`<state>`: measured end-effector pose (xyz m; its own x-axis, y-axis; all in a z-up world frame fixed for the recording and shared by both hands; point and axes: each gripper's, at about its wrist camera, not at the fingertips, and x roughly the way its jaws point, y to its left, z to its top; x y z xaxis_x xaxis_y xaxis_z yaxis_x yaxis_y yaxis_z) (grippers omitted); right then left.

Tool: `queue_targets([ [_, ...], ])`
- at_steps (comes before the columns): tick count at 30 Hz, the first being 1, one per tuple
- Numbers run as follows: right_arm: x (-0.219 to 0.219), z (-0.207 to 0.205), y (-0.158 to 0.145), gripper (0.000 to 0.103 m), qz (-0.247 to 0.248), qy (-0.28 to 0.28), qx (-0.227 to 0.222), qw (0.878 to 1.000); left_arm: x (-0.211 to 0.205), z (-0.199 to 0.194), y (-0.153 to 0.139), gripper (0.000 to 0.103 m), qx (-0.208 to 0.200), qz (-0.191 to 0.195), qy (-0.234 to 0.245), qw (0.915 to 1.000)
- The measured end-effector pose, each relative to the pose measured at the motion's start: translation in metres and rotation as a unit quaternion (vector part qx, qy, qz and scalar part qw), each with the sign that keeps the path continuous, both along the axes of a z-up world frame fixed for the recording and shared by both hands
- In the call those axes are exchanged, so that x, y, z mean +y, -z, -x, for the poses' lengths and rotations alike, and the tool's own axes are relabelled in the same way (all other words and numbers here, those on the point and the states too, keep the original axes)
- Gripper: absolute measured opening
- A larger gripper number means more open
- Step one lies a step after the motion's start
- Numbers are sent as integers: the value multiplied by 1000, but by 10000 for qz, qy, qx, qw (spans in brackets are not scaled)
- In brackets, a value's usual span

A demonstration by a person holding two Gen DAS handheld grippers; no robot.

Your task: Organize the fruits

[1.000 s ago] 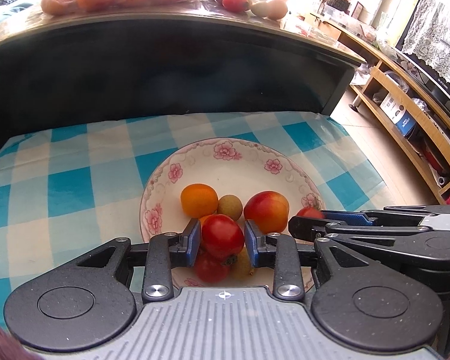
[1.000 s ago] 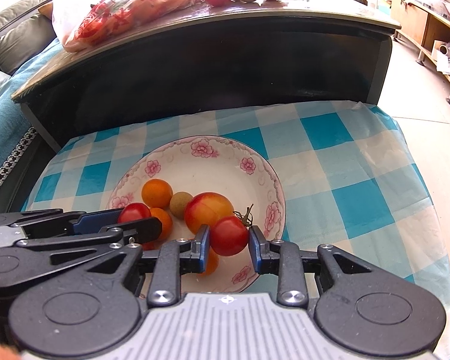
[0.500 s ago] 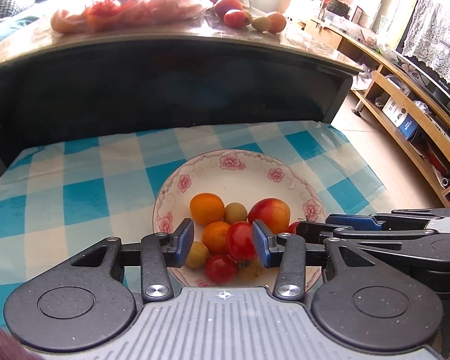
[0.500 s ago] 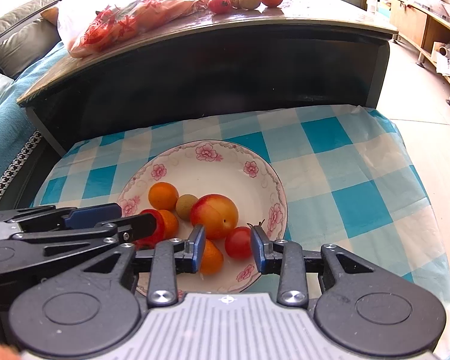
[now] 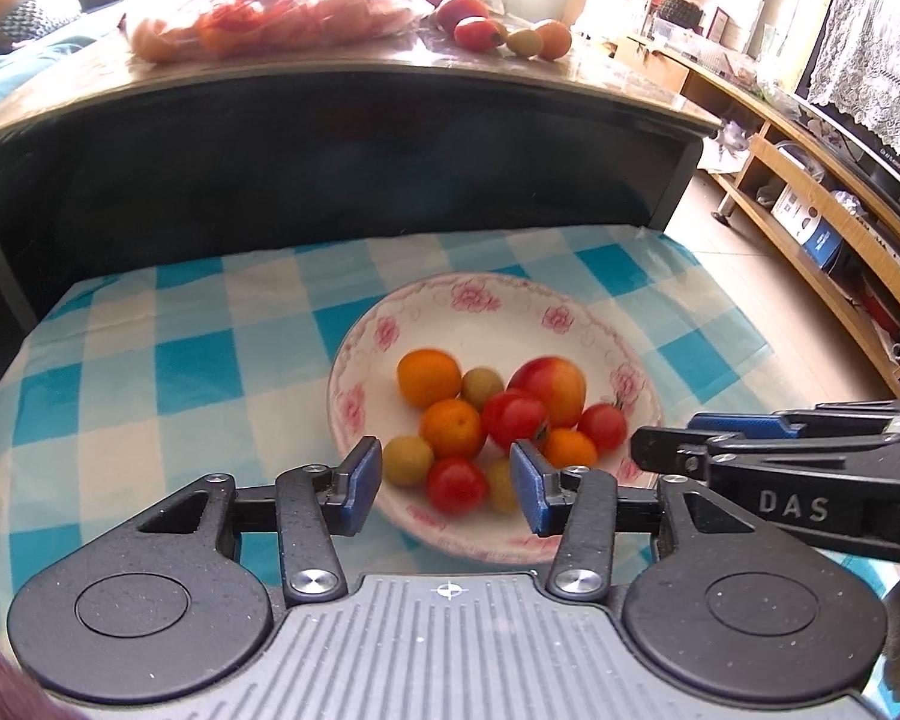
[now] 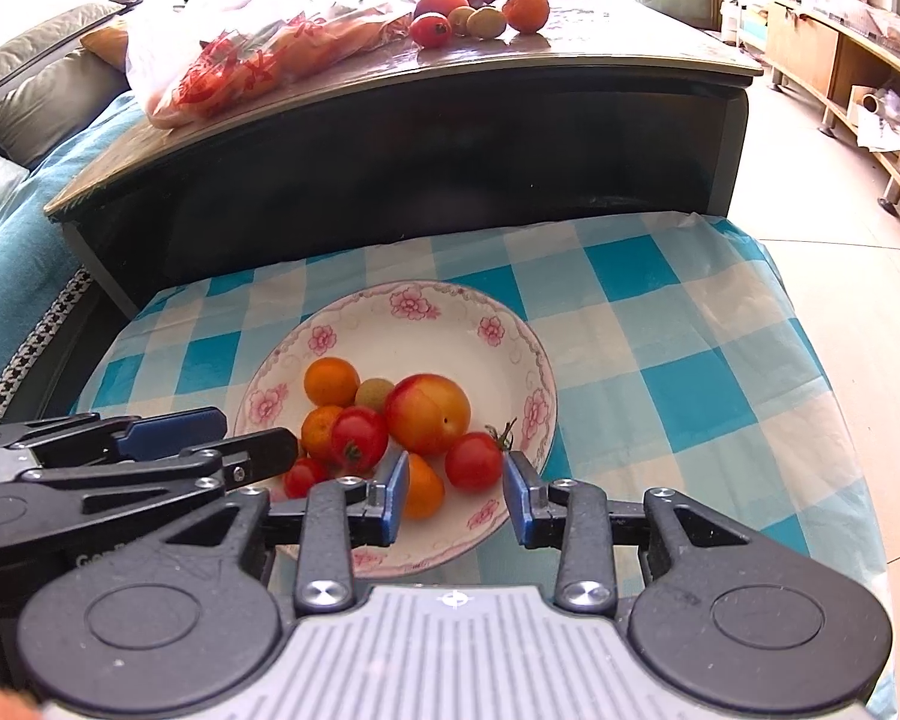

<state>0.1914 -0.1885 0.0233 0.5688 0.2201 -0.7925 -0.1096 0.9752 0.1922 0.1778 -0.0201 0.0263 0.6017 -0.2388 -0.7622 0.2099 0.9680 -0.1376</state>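
Observation:
A white plate with pink flowers point(image 5: 480, 294) point(image 6: 414, 300) sits on a blue-and-white checked cloth point(image 5: 150, 360). It holds several fruits: oranges point(image 5: 429, 377), a red-yellow peach point(image 5: 549, 387) point(image 6: 427, 414), small greenish fruits point(image 5: 408, 459) and red tomatoes point(image 5: 513, 419) point(image 6: 359, 438). My left gripper point(image 5: 444, 462) hovers over the plate's near edge. Its jaws are opening and grip nothing. My right gripper point(image 6: 455, 468) stands open. A stemmed tomato point(image 6: 474, 461) lies on the plate between its pads, untouched. Each gripper shows in the other's view: the right gripper point(image 5: 648, 447) and the left gripper point(image 6: 258, 456).
Behind the cloth rises a dark low table point(image 6: 450, 138). On its top lie a plastic bag of fruit point(image 6: 258, 54) and several loose fruits point(image 6: 480, 15). A wooden shelf unit point(image 5: 810, 210) stands on the right and a sofa point(image 6: 30, 90) on the left.
Both grippers held red tomatoes a second ago. Both opened, and the tomatoes now lie on the plate. Both grippers drew back a little from the plate.

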Motion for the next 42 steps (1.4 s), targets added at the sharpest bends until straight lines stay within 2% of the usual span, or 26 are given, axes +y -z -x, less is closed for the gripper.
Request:
queue_targets([
  [19,10,38,15,43,82,17,232,9997,9,42,14,65,2,-270,-77,9996],
  [34,12,57,17,44,32,45,278,9996,1,60,12,70,-181,-505,39,9986],
  [42,12,61,17,44,24,50,293,9996,2,65,12,73,-179,-510,-19,9985],
])
